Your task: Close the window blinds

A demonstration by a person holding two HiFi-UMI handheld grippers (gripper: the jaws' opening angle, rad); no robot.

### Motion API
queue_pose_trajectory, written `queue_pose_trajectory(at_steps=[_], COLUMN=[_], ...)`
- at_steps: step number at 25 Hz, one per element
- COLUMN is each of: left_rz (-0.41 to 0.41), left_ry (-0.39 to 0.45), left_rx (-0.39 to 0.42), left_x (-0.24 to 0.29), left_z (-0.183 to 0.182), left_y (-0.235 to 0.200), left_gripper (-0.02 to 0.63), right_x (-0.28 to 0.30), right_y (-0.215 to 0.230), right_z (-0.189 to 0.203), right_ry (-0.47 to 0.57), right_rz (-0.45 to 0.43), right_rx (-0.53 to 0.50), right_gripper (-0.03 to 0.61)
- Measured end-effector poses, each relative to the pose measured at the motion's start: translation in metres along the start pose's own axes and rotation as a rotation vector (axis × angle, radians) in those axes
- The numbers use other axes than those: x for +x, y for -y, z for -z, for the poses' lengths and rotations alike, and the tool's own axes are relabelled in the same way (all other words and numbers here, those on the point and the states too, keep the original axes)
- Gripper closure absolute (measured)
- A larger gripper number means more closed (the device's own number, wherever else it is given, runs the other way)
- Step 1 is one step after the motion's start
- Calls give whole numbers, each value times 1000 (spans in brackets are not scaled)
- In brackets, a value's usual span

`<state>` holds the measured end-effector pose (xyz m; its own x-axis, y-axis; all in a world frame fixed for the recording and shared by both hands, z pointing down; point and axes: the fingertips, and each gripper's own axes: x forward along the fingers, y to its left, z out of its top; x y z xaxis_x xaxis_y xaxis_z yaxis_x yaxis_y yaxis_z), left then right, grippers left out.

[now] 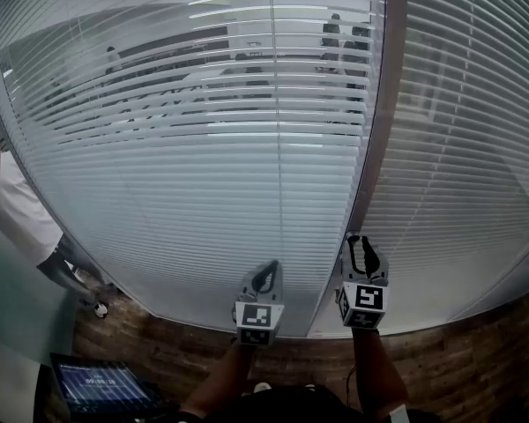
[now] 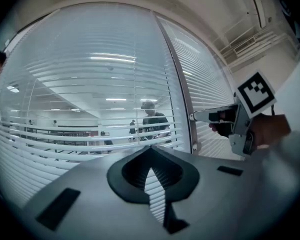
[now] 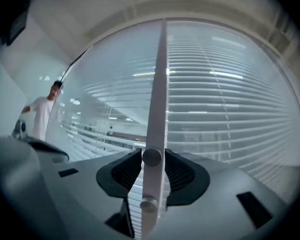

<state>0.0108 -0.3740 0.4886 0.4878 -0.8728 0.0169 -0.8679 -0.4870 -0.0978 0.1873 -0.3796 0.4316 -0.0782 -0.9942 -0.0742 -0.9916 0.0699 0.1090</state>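
Only the right gripper view shows two round knobs on the frame post (image 3: 158, 84) between the panes. The right gripper (image 3: 151, 160) is clenched on the upper knob (image 3: 151, 155), and the lower knob (image 3: 148, 203) is free beneath it. The left gripper view shows the left gripper (image 2: 150, 152) with its jaws pressed together on nothing, facing the left blind (image 1: 185, 174). That blind's slats are tilted apart, and a figure behind the glass (image 2: 153, 120) shows through them. There are two blinds; the right blind (image 1: 463, 148) looks more closed. In the head view, a person in a white shirt (image 1: 13, 210) stands at the left near a tablet (image 1: 97, 386).
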Motion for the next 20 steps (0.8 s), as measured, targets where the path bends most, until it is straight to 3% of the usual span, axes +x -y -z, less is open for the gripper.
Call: queue_pose_trajectory(at_steps=[2,4,7,9,12,17,20], left_rz=[-1,5,27,24,10,16,12], left_ry=[12,14,-19,8,30,-4,25], left_rx=[-4,1,0,-1,11,17,16], left_x=[1,2,0,2,4,4,6], left_z=[2,4,0,1,3,6,5], left_y=[0,1,8,7,3,3,1], left_gripper=[621,621,621,621,621,621,620], right_x=[2,4,6,5,6,4,4], right_y=[4,5,6,7,6,5,3], right_z=[2,5,8,8,8,3,1], right_ry=[4,12,21,27,24,-16,-17], right_rz=[11,32,51,49,38,44,39], right_rx=[147,232,288,309,283,95,41], right_gripper=[453,453,453,454,454,456,454])
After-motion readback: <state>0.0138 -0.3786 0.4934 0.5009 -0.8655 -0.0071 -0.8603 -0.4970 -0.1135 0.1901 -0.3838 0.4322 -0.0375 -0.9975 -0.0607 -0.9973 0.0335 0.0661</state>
